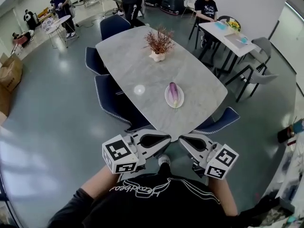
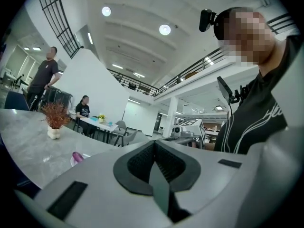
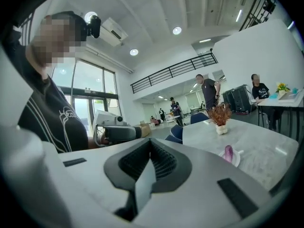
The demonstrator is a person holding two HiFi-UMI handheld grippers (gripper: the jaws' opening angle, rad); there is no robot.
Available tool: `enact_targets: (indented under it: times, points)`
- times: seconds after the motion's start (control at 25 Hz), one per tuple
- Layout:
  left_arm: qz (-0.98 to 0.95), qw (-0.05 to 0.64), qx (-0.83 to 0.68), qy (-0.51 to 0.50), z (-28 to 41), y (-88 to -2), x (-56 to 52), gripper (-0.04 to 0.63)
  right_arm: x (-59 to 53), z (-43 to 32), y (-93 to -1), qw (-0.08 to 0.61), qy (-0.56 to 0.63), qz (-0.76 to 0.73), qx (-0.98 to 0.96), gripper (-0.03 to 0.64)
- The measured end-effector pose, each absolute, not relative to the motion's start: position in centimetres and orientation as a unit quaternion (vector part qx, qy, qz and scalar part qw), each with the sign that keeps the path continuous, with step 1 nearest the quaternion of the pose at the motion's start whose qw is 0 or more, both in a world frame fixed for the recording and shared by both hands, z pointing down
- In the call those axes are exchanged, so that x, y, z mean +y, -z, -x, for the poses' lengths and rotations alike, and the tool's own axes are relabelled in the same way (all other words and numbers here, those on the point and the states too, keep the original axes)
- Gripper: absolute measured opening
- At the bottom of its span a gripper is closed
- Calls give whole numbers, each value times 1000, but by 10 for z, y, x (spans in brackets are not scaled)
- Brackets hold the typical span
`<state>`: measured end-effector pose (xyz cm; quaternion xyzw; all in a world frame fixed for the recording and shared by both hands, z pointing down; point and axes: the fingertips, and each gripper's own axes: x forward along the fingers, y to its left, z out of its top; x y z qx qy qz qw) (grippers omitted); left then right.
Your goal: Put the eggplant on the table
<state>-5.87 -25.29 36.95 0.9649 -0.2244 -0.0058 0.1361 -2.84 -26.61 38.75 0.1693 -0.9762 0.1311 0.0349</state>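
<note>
- The left hand-held gripper (image 1: 166, 138) is held low, close to the person's body, in front of the near end of the counter (image 1: 128, 63). Its jaws are pressed together and nothing is between them.
- The right hand-held gripper (image 1: 182, 139) is beside it at the same height. Its jaws are also closed on each other and it carries nothing.
- In the head view the tips of the two grippers point toward each other, with a small gap between them. Neither one touches the counter.
- The eggplant (image 1: 174, 93) is small and purple. It lies on a white plate (image 1: 167, 99), which stands on the counter toward the near end.
- Both grippers are well apart from the eggplant.
- A dried reddish plant in a white pot (image 1: 159, 45) stands further back on the same counter, apart from the plate.
- Dark blue chairs (image 1: 112, 26) stand around the counter.
- Behind, a person in dark clothes (image 1: 206, 7) sits at a second, white table (image 1: 228, 36).
</note>
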Motion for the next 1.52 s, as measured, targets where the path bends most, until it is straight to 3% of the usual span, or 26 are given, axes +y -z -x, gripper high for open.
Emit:
enact_targets:
  times: [1.16,1.52]
  points:
    - [-959,150,-238,31,68,-344,-179,8,-201,29,-368,39,-140,-182,-973,6]
    - [-952,162,-255,38,41,-338,-155,8,-169,1,-359,41,-139,-170,-975,6]
